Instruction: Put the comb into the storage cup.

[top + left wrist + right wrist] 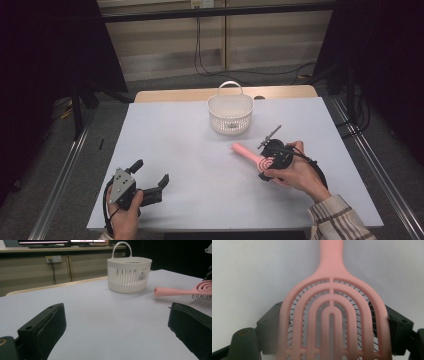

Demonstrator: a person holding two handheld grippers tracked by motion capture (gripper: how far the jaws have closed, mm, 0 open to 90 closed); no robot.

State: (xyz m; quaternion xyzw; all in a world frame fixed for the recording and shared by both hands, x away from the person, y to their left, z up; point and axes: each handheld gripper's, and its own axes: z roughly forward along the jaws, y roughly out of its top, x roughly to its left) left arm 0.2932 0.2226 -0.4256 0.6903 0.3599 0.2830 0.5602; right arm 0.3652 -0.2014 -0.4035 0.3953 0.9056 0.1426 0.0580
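A pink hairbrush (243, 152) with a vented head lies right of the table's middle, handle pointing toward the white basket (230, 114). My right gripper (272, 161) is shut on the brush head. In the right gripper view the two black jaws press on both sides of the hairbrush (332, 315), bristles down over the white table, with the right gripper (334, 318) centred on it. My left gripper (151, 171) rests open at the front left with nothing between its fingers. In the left gripper view, beyond the left gripper (116, 320), stand the basket (129, 275) and the hairbrush (175, 291).
The white slotted basket with an upright handle stands at the far middle of the white table (175, 135). A wooden strip (170, 95) edges the table's far side. Metal rails and cables run along the floor on both sides.
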